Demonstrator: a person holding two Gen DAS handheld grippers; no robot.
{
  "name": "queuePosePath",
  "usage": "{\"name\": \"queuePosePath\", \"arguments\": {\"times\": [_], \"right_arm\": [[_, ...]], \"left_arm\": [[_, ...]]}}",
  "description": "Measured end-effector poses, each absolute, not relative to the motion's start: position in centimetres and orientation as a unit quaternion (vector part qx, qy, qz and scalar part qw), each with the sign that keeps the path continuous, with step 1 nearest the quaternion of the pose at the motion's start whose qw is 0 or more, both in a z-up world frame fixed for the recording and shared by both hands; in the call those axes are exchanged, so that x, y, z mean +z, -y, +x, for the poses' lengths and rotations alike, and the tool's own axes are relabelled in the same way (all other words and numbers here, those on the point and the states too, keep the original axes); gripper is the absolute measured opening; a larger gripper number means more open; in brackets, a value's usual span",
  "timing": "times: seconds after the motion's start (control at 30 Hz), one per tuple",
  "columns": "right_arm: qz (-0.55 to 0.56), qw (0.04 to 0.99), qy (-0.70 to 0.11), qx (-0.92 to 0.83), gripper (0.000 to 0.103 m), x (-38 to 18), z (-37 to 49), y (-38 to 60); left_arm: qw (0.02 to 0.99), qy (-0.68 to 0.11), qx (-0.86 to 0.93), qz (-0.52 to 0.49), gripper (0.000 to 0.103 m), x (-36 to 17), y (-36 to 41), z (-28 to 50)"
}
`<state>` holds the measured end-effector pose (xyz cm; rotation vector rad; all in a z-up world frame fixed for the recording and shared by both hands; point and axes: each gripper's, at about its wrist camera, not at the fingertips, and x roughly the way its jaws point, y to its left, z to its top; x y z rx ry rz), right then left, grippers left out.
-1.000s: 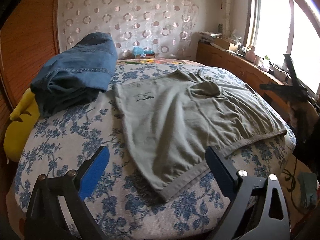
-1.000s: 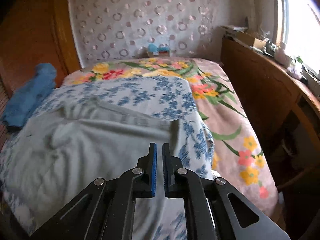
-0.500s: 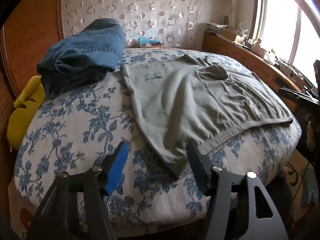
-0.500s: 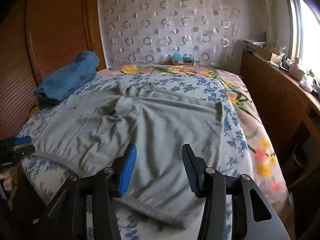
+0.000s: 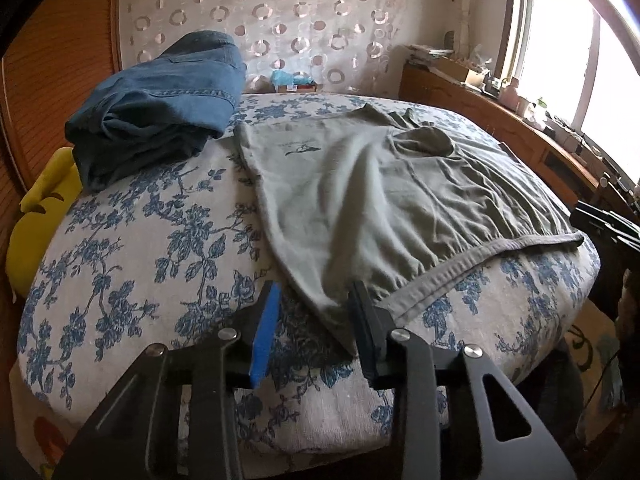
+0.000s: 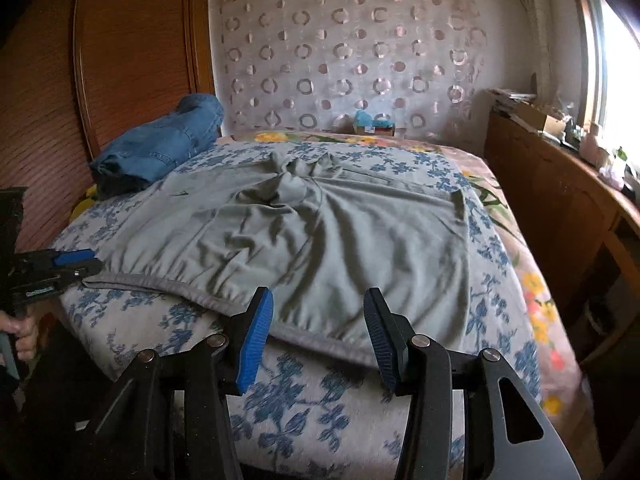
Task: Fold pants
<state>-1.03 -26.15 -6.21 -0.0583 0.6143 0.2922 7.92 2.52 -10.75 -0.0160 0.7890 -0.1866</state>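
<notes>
The left gripper [image 5: 314, 304] has been closing around the grey-green pants' [image 5: 384, 196] waistband corner, not yet pinching; the right gripper [image 6: 318, 322], jaws apart, faces the band's other end, which runs crosswise

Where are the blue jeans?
The blue jeans lie bunched at the bed's far left in both views, beside the wooden wall, just left of the grey pants.

pants [image 5: 392, 200]: grey-green, small dark print near upper edge
bedcover [image 5: 132, 264]: pale, blue floral pattern
jeans [image 5: 160, 100]: blue denim, upper left
curtain [image 6: 360, 60]: pinkish, ring pattern
cushion [image 5: 36, 216]: yellow, left edge
</notes>
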Motion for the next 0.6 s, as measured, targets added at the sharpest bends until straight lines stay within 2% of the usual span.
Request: {"name": "queuePosePath", "arguments": {"times": [0.03,0.17,0.23,0.6], "right_arm": [[-0.026,0.942,-0.301,0.144,0.049,-6.3,-1.1,26.1],[-0.023,0.944,-0.299,0.138,0.049,-6.7,-1.8,25.7],[-0.021,0.943,-0.301,0.137,0.049,-6.9,-2.1,25.1],[-0.002,0.947,-0.299,0.116,0.049,-7.1,-3.6,26.2]], "left_arm": [[0.918,-0.385,-0.091,-0.007,0.035,-10.7,-2.5,8.0],[0.915,-0.390,-0.101,-0.010,0.007,-10.7,-2.2,8.4],[0.915,-0.390,-0.105,-0.008,0.004,-10.5,-1.8,8.6],[0.924,-0.348,-0.159,0.019,0.004,-6.1,2.7,9.4]]}}
